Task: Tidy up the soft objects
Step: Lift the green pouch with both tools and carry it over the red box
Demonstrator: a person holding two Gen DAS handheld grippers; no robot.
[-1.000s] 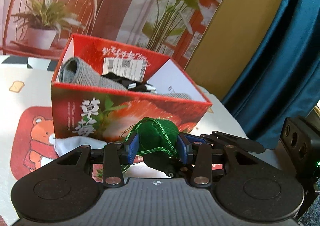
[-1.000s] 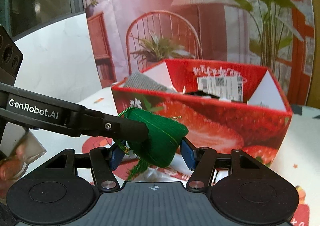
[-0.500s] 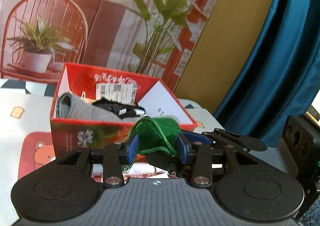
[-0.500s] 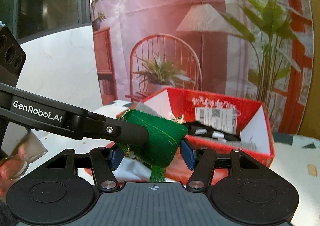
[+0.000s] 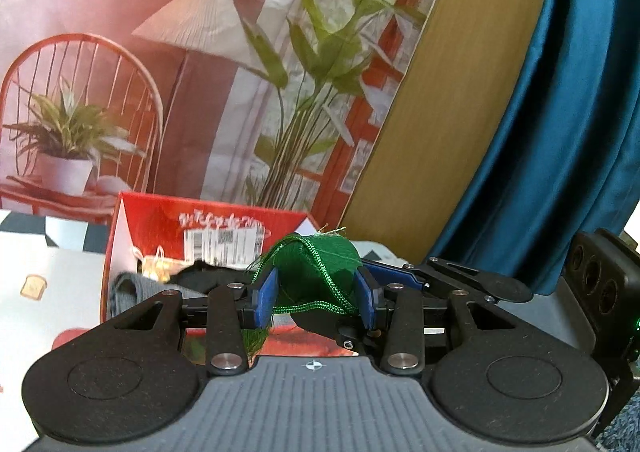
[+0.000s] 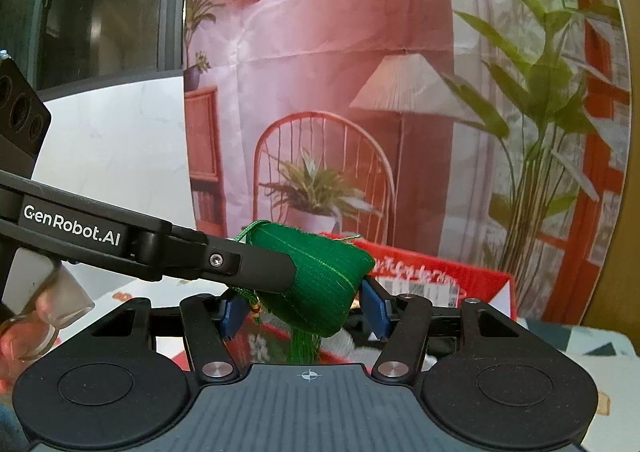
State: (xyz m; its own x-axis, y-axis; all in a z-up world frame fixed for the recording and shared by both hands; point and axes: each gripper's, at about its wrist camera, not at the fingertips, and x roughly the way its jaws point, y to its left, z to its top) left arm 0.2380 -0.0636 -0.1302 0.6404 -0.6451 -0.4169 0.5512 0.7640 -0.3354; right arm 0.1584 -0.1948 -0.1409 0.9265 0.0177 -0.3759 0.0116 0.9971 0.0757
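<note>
Worktop [image 5: 48, 272] wears a pale cartoon-print cloth, toast motif showing; on it stands the red strawberry box [image 5: 160, 228], gray and black soft items inside.

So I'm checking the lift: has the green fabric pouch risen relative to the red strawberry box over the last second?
Yes. The green fabric pouch has gone up: it now sits level with the red strawberry box rim, no longer against its front.
</note>
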